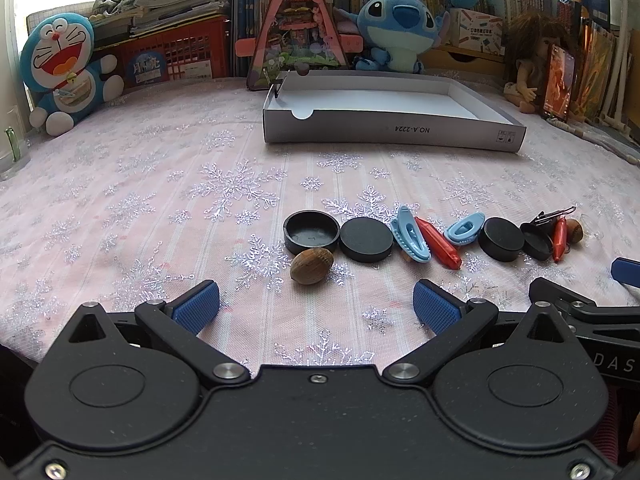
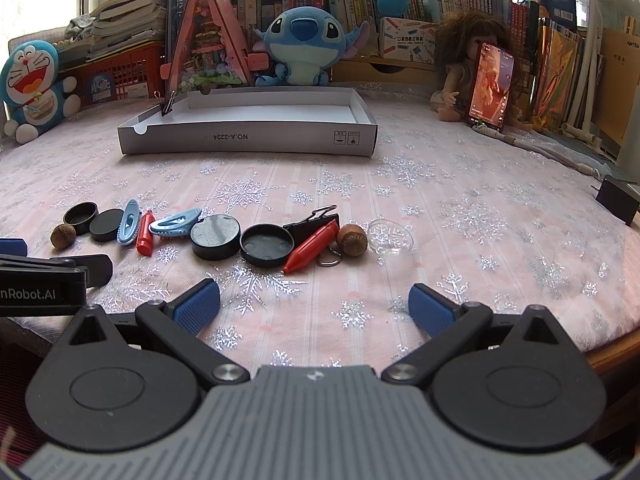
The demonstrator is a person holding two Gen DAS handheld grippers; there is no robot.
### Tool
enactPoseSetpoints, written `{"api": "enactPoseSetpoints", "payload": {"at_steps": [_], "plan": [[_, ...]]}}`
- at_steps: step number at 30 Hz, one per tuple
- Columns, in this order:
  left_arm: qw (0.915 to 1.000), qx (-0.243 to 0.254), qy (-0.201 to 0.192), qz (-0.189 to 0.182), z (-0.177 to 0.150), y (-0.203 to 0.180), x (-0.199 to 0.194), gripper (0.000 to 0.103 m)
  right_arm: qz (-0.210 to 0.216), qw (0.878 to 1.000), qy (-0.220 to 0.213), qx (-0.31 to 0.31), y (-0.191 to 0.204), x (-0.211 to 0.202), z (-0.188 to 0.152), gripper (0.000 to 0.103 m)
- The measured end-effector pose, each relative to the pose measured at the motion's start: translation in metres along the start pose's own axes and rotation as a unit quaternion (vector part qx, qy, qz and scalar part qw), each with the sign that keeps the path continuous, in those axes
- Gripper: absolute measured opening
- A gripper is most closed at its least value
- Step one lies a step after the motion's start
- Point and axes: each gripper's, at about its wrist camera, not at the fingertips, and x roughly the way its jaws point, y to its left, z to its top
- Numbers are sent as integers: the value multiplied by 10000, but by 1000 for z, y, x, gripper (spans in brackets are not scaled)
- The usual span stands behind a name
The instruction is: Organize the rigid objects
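Observation:
A row of small objects lies across the pink snowflake cloth: black round caps (image 1: 311, 231) (image 2: 266, 245), black discs (image 1: 366, 239) (image 2: 215, 237), blue clips (image 1: 410, 234) (image 2: 176, 222), red crayon-shaped pieces (image 1: 438, 243) (image 2: 313, 247), brown nuts (image 1: 311, 265) (image 2: 352, 239) and a black binder clip (image 2: 310, 220). Behind them stands a shallow white cardboard tray (image 1: 394, 130) (image 2: 248, 142). My left gripper (image 1: 316, 306) is open just short of the nut, nothing between its fingers. My right gripper (image 2: 314, 306) is open near the red piece and cap, holding nothing.
A small clear dish (image 2: 390, 237) lies right of the row. Plush toys (image 1: 60, 72) (image 2: 306, 42), a doll (image 2: 460, 68), a phone (image 2: 490, 86), books and red baskets line the back. A black box (image 2: 618, 200) sits at the right edge.

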Motion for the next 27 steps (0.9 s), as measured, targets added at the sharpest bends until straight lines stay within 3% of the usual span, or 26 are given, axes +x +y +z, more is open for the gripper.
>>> {"api": "enactPoseSetpoints", "payload": {"at_steps": [19,27], "plan": [[9992,52,-377,-122,-9,7,0,103,82,9994,-330,-42,-3,-3,-8,103],[9984,14,-522,-205,-8,13,-9,76,81,9978,-662,-59,-13,-8,-8,100]]}}
